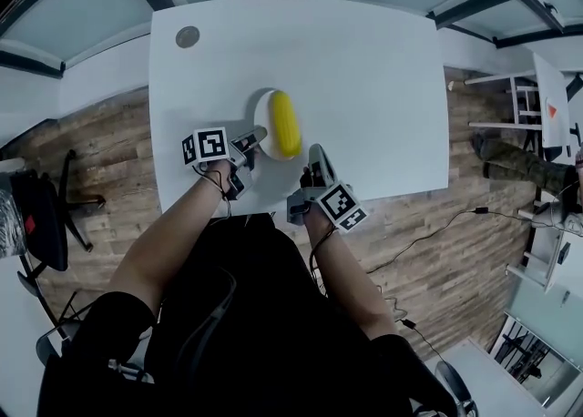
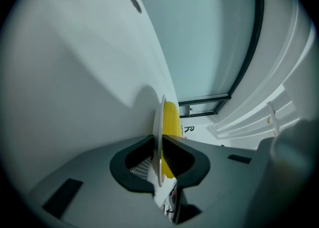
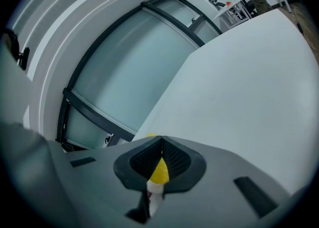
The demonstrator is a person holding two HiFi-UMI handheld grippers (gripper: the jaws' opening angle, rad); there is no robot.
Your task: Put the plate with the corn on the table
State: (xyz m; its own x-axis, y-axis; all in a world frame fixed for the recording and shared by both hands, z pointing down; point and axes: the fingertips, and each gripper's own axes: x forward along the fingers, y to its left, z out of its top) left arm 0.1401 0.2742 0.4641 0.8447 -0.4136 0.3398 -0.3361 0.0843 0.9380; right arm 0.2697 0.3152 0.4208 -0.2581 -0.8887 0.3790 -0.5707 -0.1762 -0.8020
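A yellow corn cob (image 1: 284,124) lies on a small white plate (image 1: 260,113) over the near middle of the white table (image 1: 364,69). My left gripper (image 1: 253,139) is shut on the plate's left rim. In the left gripper view the rim (image 2: 160,120) runs edge-on between the jaws of the left gripper (image 2: 159,142), with the corn (image 2: 172,120) just right of it. My right gripper (image 1: 316,153) sits by the plate's near right side, shut. In the right gripper view the right gripper (image 3: 162,140) has its tips together, and a bit of corn (image 3: 159,172) shows behind them. I cannot tell whether the plate rests on the table.
A round grommet (image 1: 188,36) sits in the table's far left corner. A dark chair (image 1: 46,215) stands on the wooden floor at the left. A white rack (image 1: 519,106) and cables (image 1: 437,233) are at the right. Glass panels rise behind the table's far edge (image 3: 124,67).
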